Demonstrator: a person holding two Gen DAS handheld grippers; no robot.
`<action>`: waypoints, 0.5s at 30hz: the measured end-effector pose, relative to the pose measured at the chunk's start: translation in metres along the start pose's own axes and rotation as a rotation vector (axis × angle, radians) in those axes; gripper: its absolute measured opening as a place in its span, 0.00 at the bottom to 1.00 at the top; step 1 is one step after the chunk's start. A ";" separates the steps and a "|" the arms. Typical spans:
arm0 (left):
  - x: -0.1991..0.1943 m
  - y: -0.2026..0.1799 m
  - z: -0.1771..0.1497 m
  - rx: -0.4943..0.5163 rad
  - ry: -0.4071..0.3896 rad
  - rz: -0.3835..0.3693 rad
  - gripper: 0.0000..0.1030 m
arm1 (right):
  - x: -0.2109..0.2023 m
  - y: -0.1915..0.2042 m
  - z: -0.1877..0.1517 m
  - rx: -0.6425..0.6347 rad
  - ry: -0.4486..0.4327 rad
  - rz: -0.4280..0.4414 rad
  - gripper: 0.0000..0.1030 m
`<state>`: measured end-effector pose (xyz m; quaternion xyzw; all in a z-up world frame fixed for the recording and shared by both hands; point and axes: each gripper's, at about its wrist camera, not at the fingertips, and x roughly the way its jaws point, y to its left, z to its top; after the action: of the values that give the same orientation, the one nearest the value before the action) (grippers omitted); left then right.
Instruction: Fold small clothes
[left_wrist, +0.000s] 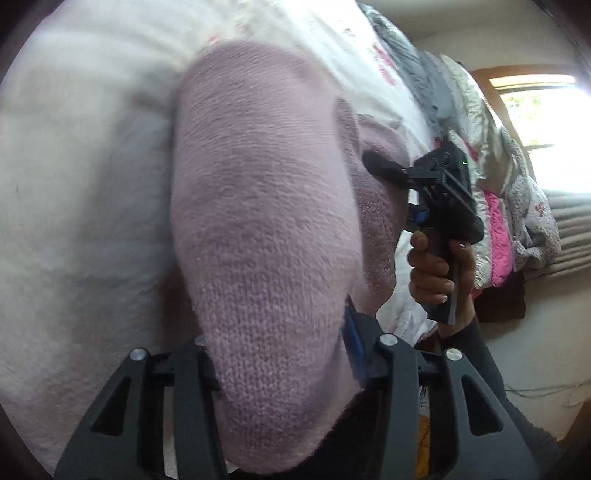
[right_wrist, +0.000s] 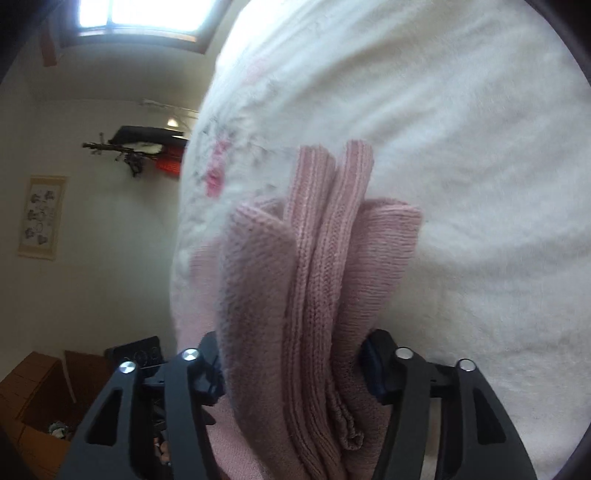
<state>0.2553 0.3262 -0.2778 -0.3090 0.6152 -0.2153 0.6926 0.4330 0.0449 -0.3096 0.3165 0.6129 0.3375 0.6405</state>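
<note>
Left wrist view first: my left gripper (left_wrist: 280, 369) was clamped on a pink knitted garment (left_wrist: 266, 229), the knit bulging up between the two fingers and filling the centre of the frame. The garment hung or lay against a white fluffy blanket (left_wrist: 81, 192) that covered the left half. At right of centre I could see my right gripper (left_wrist: 384, 168), held by a hand (left_wrist: 439, 273), with its tip pressed into the far edge of the same knit. A heap of other clothes (left_wrist: 495, 206) sat along the right side, below a window (left_wrist: 535, 110). I judged that heap to be work not yet done, though I could not tell whether any of it was folded.

Right wrist view next: the right gripper (right_wrist: 291, 373) was closed on a thick bundle of the pink knitted garment (right_wrist: 317, 280), several layers stacked edge-on between the jaws, with two ribbed cuffs or hems standing up at mid-frame. The white fluffy blanket (right_wrist: 461, 166) lay behind it across the right and top. A cardboard box (right_wrist: 33, 398) showed at lower left.

My reading was that this piece was well into its fold, already doubled into layers, but both tools were gripping it, so it had not been set down flat and released.
</note>
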 end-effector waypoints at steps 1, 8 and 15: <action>0.005 0.009 -0.004 -0.018 0.003 0.011 0.54 | 0.000 -0.004 -0.003 0.018 -0.010 0.010 0.69; -0.091 -0.028 -0.049 0.131 -0.469 0.244 0.79 | -0.082 0.028 -0.034 -0.087 -0.218 -0.051 0.71; -0.036 -0.060 -0.073 0.288 -0.240 -0.052 0.49 | -0.051 0.044 -0.036 -0.198 -0.190 -0.155 0.10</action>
<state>0.1830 0.2961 -0.2141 -0.2457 0.4828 -0.2806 0.7923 0.3944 0.0278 -0.2463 0.2340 0.5360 0.3146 0.7477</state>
